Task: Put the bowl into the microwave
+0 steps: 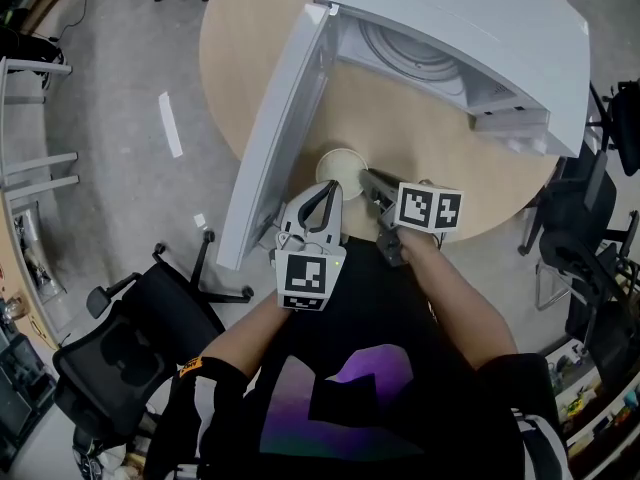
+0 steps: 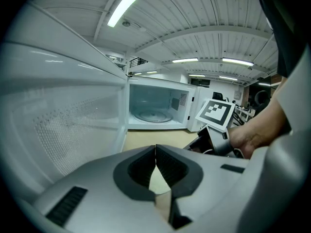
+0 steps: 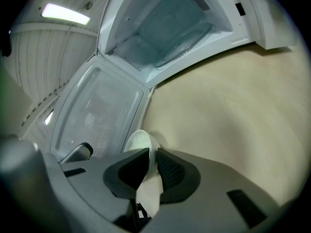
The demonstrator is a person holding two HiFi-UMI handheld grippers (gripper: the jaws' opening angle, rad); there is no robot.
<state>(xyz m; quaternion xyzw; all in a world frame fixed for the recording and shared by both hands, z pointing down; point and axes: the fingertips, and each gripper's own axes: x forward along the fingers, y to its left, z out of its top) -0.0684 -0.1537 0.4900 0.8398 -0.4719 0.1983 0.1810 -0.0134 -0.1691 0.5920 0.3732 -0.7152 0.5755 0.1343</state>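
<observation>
A small cream bowl sits on the round wooden table, just in front of the open white microwave. My right gripper is shut on the bowl's near right rim; in the right gripper view the rim is pinched between the dark pads. My left gripper hovers just behind the bowl, shut, with its tips meeting and nothing between them. The microwave cavity with its glass turntable faces both grippers.
The microwave door swings wide open to the left, close beside the bowl and my left gripper. Black office chairs stand at the lower left and at the right. The table edge runs right under my grippers.
</observation>
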